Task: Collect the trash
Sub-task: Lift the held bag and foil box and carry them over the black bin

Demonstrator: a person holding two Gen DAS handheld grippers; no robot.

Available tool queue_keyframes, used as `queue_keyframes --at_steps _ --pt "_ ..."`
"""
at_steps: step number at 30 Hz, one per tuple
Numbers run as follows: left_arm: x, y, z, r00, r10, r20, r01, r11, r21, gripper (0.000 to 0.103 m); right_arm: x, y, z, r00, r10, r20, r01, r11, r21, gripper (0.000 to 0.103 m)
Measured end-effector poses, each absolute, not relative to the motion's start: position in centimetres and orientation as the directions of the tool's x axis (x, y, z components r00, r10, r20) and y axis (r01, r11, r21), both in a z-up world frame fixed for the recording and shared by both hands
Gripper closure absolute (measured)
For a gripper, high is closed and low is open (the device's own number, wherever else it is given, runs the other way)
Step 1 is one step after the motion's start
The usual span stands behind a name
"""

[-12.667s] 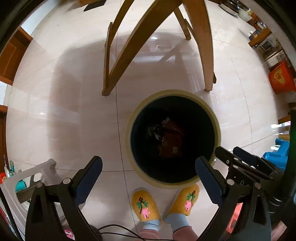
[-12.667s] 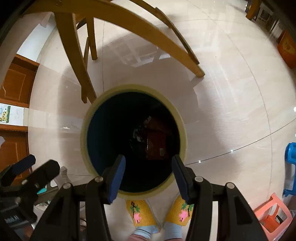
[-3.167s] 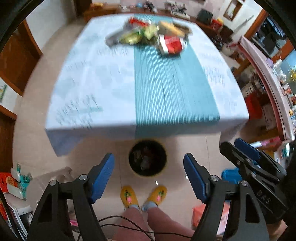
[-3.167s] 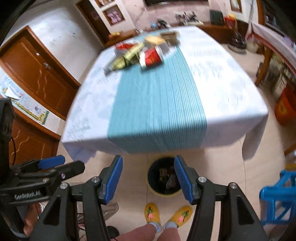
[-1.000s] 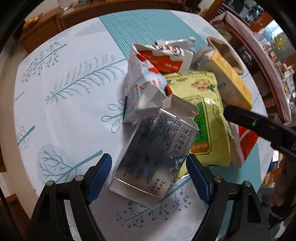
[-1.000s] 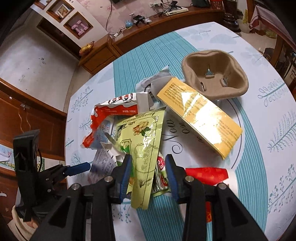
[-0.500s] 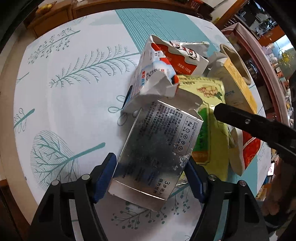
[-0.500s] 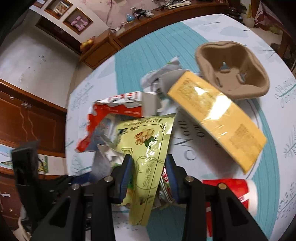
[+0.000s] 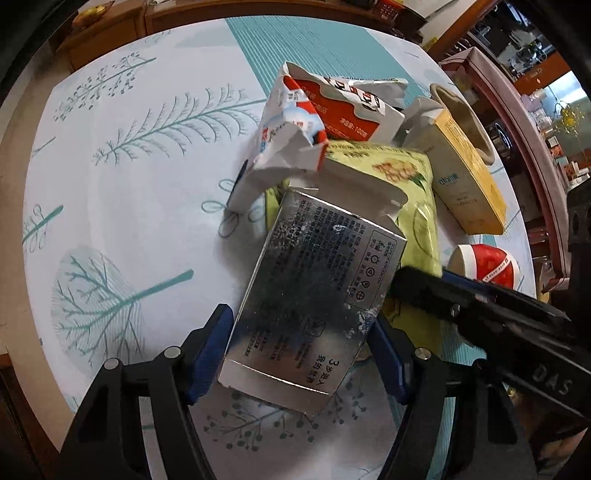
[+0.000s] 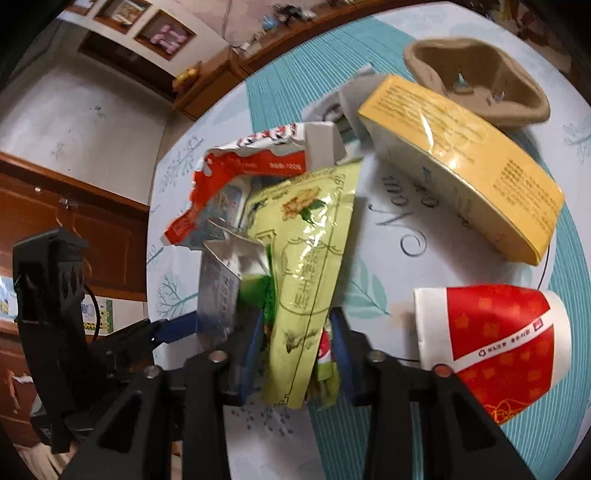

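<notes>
Trash lies heaped on the bench, which carries a white cloth with teal tree prints and a teal striped runner. Nearest the left gripper is a flattened silver foil-faced carton with printed text; the blue-padded fingers sit against its two long edges and appear clamped on it. The carton overlaps a yellow-green plastic snack pouch. The right gripper has its fingers closed on the lower end of that pouch, with a small red-and-green wrapper beside it between the pads. In the left view the right gripper's black body crosses over the pouch just beside the carton.

Behind the pouch lies a torn red-and-white paper carton, opened and crumpled. To the right rests a long yellow cardboard box, partly on a brown moulded-pulp cup holder. A red-and-white paper cup lies on its side near the right gripper. A wooden sideboard stands beyond the bench.
</notes>
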State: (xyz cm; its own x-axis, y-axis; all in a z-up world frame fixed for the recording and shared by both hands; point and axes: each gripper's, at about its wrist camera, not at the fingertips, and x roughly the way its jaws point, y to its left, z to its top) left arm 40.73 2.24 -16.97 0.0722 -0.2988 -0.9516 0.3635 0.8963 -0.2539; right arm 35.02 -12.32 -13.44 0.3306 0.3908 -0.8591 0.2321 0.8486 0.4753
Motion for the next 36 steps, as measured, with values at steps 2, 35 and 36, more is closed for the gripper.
queue_keyframes --at_steps 2,35,36 --pt "40.3 2.3 -16.6 0.075 -0.304 -0.95 0.357 0.897 -0.26 0.033 34.8 -12.2 -12.9 0.346 0.369 -0.863 0.217 0.863 0.456 0.082" --pt "35.0 3.1 -13.0 0.11 -0.338 -0.935 0.323 0.901 -0.288 0.033 32.1 -12.3 -9.9 0.371 0.257 -0.893 0.082 0.948 0.306 0.079" --pt "34.8 3.5 -12.9 0.112 -0.341 -0.933 0.322 0.901 -0.29 0.033 32.0 -12.1 -9.7 0.369 0.251 -0.895 0.074 0.952 0.298 0.075"
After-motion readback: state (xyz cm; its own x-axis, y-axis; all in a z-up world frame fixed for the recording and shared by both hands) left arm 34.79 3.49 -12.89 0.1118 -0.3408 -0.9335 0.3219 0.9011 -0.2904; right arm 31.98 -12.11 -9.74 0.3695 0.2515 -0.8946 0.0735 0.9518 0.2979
